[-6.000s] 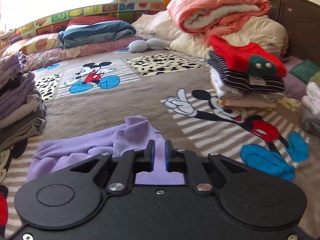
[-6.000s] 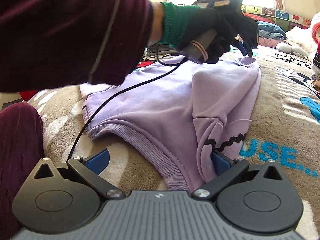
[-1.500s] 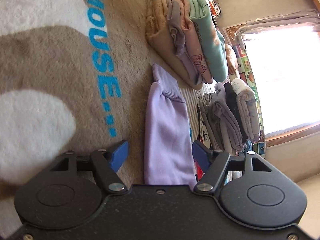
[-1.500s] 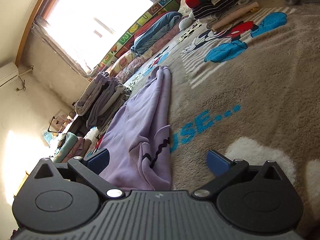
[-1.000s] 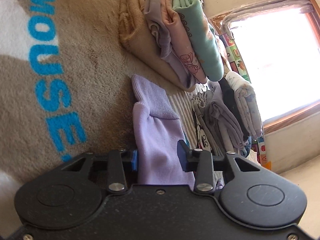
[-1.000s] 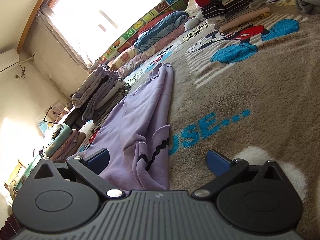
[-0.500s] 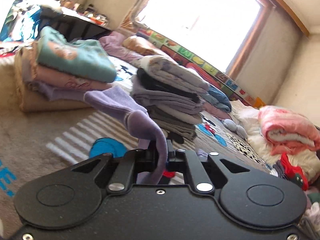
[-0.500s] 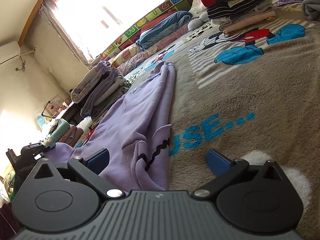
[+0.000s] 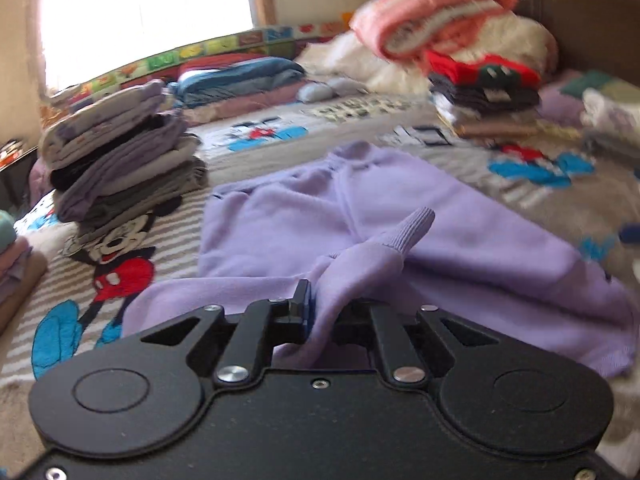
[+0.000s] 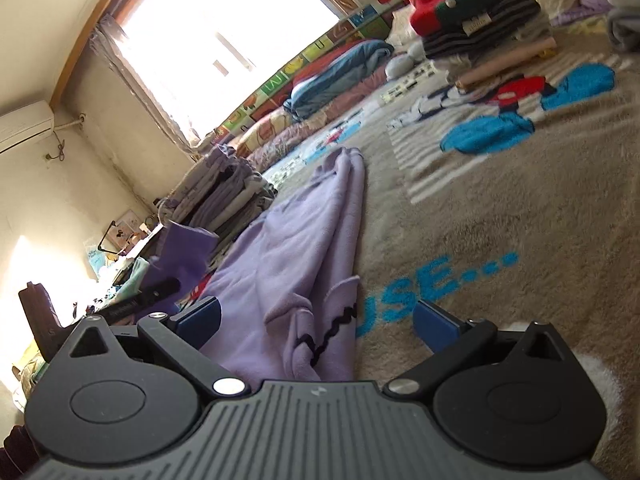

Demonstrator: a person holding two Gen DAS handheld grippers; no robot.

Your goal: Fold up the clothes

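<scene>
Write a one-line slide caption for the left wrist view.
Left claw carries a lilac sleeve over the sweatshirt spread on the blanket.

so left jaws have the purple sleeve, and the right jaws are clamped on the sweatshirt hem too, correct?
Half right. The left gripper does have the purple sleeve between its jaws, which have just been opening. The right gripper is not clamped: the right wrist view shows its jaws wide apart, either side of the sweatshirt hem lying on the blanket.
</scene>
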